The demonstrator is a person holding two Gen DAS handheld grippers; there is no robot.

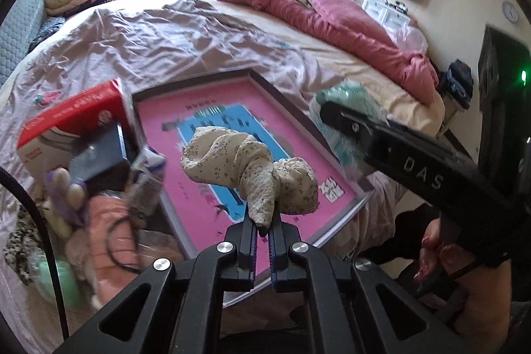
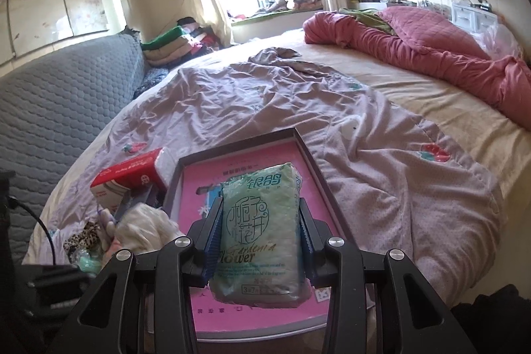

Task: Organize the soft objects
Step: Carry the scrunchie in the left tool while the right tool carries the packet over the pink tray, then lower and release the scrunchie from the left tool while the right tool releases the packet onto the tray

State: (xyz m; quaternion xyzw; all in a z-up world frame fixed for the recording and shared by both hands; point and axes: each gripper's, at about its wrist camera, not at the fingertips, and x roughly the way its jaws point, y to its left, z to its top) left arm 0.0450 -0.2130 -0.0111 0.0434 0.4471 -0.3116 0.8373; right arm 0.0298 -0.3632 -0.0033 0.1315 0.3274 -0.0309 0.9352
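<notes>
Pinching knotted cloth (image 1: 249,168), left gripper (image 1: 262,229) (closed); right gripper (image 2: 259,241) clamps tissue pack (image 2: 260,234).

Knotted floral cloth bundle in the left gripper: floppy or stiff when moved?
Likely floppy: the knotted cream floral cloth bundle is pinched by one tail in the left gripper, lobes bulging above. Probably light, since that thin pinch carries it. May swing or sag.

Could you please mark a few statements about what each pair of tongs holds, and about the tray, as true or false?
1. The left tongs grip a knotted floral cloth. True.
2. The right tongs are empty. False: they clamp a green tissue pack.
3. The pink-lined tray lies on the bed. True.
4. The red box sits inside the tray. False: it lies beside it.
5. The rumpled pink quilt covers the tray. False: it lies far across the bed.
</notes>
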